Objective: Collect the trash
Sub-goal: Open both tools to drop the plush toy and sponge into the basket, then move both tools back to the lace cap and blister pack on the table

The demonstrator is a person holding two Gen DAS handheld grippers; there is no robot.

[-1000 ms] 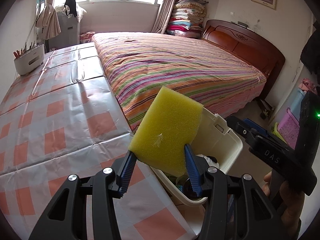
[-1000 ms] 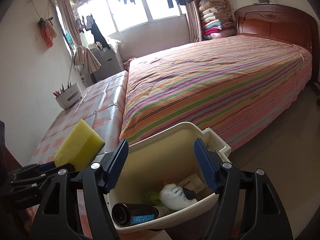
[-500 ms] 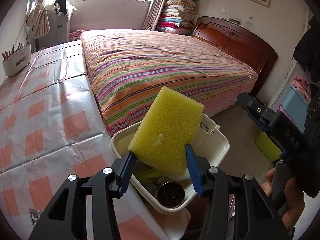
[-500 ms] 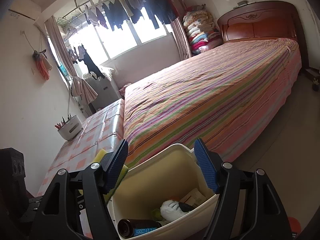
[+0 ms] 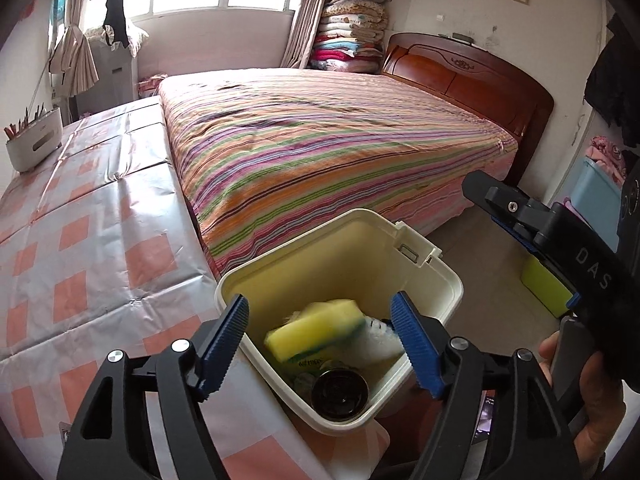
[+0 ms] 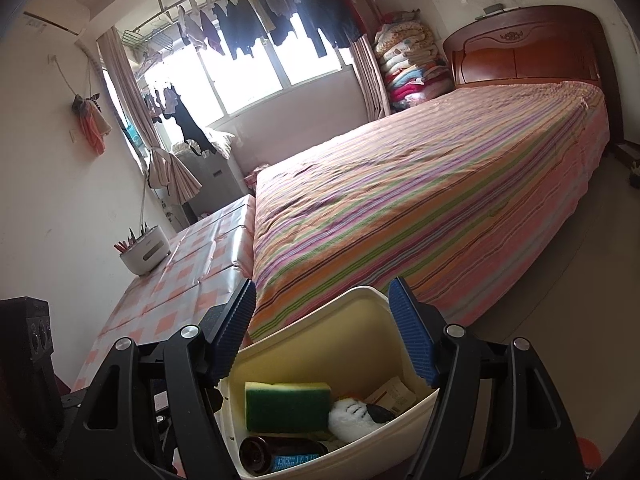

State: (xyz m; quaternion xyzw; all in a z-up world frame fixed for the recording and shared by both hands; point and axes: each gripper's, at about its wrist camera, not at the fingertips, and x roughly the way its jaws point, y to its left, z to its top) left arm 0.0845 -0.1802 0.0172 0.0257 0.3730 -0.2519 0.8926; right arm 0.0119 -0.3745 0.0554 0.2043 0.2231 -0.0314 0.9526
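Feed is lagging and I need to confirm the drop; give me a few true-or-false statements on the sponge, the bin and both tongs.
1. The sponge lies inside the bin. True.
2. The left tongs grip the sponge. False: they are open and empty.
3. A dark bottle lies in the bin. True.
4. The right tongs are shut. False: they are open above the bin.
5. The bin stands on the bed. False: it sits beside the bed.

Bin [image 5: 436, 276]: smooth cream plastic, slight sheen. Inside bin: sponge [image 6: 287, 406], porous yellow foam with rough green scouring face; dark glossy bottle [image 6: 276, 454]. Left of bin: tabletop [image 5: 100, 248] cover, shiny creased plastic. Behind bin: bed [image 5: 320, 148], matt striped cloth; headboard [image 5: 472, 76], polished wood.
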